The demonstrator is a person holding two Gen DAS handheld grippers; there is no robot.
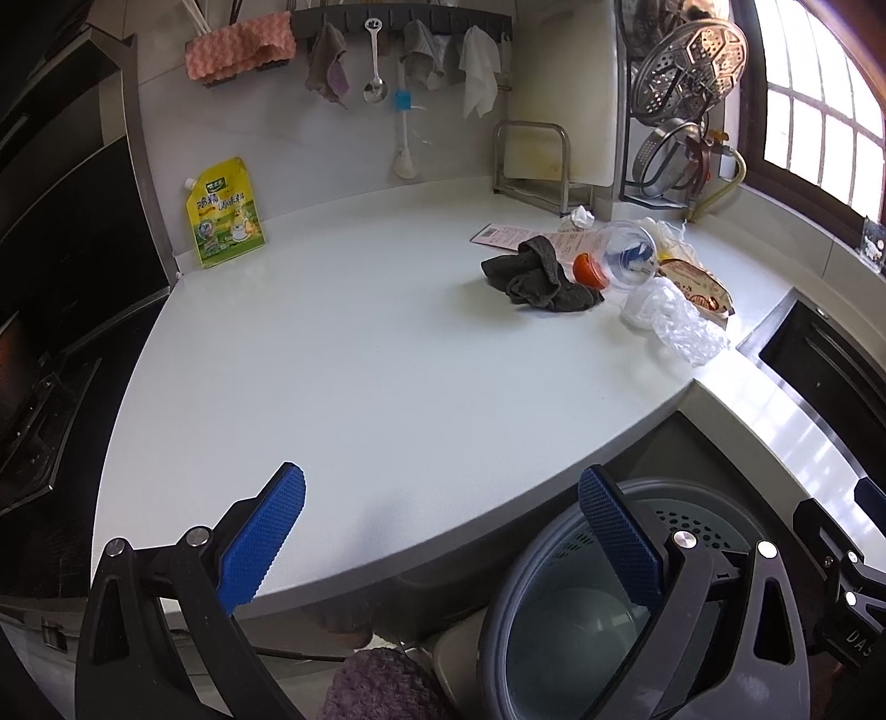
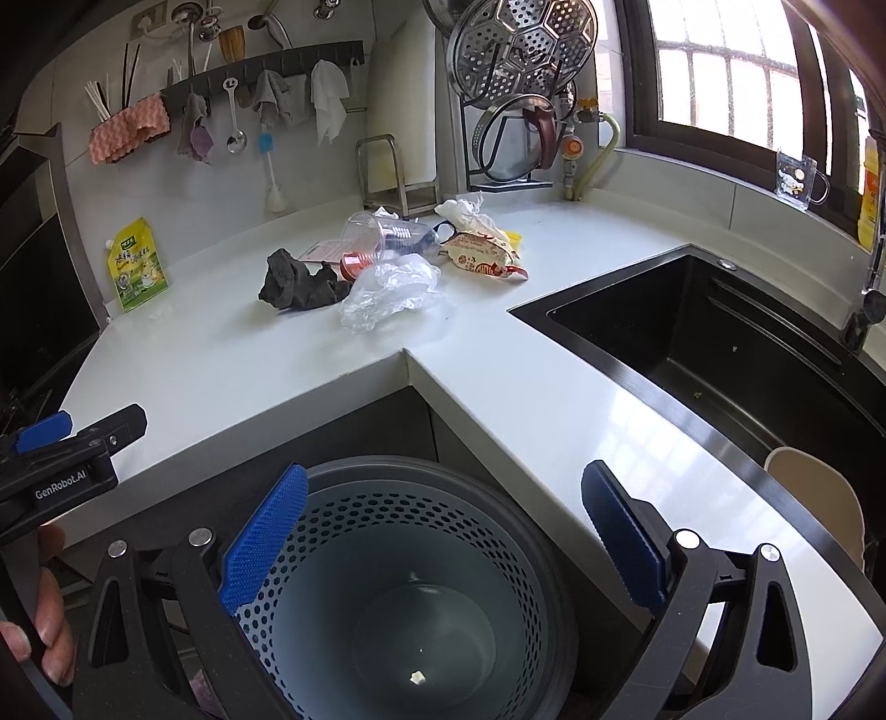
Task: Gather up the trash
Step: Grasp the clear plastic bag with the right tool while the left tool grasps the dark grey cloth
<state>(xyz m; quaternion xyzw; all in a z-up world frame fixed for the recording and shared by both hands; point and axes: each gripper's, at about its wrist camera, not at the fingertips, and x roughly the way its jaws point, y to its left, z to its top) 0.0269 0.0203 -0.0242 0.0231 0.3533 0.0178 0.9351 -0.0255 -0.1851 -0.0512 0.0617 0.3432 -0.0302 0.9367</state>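
A pile of trash lies on the white counter point(image 1: 360, 343): a clear plastic cup point(image 1: 628, 252), a crumpled clear plastic bag point(image 1: 678, 324), a food wrapper point(image 1: 700, 285), an orange lid point(image 1: 588, 268), paper slips point(image 1: 509, 235) and a dark grey cloth point(image 1: 540, 274). The right wrist view shows the cup point(image 2: 368, 232), bag point(image 2: 390, 291), wrapper point(image 2: 482, 255) and cloth point(image 2: 299, 282) too. A grey perforated bin point(image 2: 421, 587) stands on the floor below the counter corner, nearly empty. My left gripper point(image 1: 440, 537) is open and empty above the counter's front edge. My right gripper point(image 2: 443, 543) is open and empty above the bin.
A yellow seasoning pouch point(image 1: 224, 213) leans on the back wall. A black sink point(image 2: 720, 343) is at the right. A rail with cloths and utensils point(image 1: 398, 33) hangs on the wall. A rack with steamer and lids point(image 1: 686, 99) stands at the back right. A stove point(image 1: 33, 387) is at the left.
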